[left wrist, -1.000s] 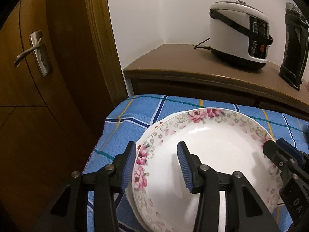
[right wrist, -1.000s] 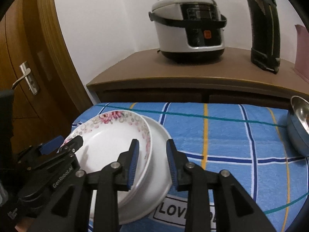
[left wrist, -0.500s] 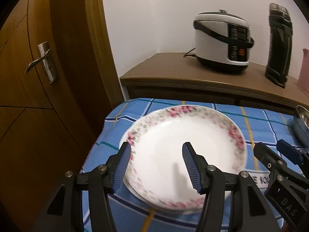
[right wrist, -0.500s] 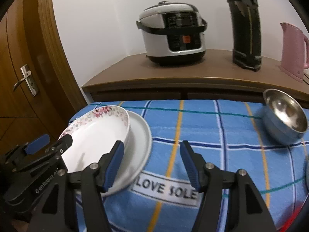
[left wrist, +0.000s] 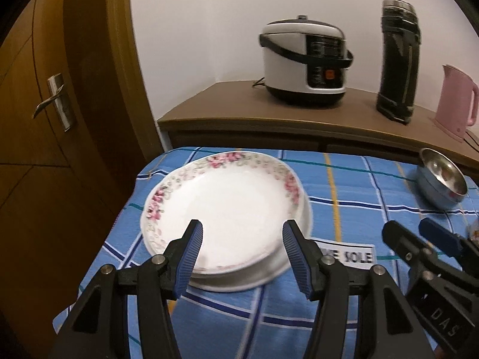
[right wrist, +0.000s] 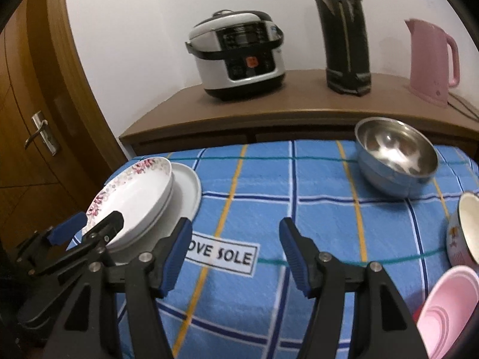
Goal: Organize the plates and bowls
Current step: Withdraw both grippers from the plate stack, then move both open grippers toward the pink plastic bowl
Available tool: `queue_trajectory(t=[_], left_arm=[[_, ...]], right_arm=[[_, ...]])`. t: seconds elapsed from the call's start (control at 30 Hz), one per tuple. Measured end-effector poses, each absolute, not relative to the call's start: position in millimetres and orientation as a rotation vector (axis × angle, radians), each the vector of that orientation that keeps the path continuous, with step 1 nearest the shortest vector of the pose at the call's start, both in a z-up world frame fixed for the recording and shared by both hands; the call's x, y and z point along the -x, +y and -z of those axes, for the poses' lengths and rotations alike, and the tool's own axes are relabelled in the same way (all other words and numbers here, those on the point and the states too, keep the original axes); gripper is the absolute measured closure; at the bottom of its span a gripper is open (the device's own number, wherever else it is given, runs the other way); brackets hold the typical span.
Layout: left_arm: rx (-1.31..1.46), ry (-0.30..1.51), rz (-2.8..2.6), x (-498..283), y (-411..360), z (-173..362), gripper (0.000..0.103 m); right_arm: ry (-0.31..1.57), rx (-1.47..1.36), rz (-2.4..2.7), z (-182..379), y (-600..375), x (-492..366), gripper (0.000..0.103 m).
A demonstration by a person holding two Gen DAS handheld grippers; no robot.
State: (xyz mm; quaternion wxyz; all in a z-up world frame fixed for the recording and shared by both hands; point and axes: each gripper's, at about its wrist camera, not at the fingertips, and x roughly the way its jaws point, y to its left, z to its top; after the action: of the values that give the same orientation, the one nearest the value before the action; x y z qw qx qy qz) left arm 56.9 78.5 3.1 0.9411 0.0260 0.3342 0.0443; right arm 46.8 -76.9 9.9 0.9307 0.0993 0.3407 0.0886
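On the blue checked cloth (right wrist: 314, 215) there are three plates in one stack at about nine o'clock: one floral plate (right wrist: 131, 191) on top, one white plate (right wrist: 167, 206) just under it, whose edge only shows, and one wider plain plate (right wrist: 188, 188) at the bottom. There are three bowls: one steel bowl (right wrist: 395, 158) at about one o'clock, one cream bowl (right wrist: 464, 227) at three o'clock and one pink bowl (right wrist: 446, 311) at about four o'clock. On the wooden cabinet (right wrist: 269, 113) at twelve o'clock stand one rice cooker (right wrist: 239, 56), one black flask (right wrist: 344, 33) and one pink kettle (right wrist: 431, 59). One door handle (right wrist: 39, 131) is at ten o'clock.
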Motion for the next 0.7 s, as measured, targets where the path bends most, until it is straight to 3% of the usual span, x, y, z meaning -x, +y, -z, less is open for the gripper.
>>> queue_trajectory(t=[0.7], left_arm=[[-0.08,0.693,-0.002,-36,22,-9,0.044]], right_arm=[[0.648,-0.237,-0.117,-29,-137,-4,0.041]])
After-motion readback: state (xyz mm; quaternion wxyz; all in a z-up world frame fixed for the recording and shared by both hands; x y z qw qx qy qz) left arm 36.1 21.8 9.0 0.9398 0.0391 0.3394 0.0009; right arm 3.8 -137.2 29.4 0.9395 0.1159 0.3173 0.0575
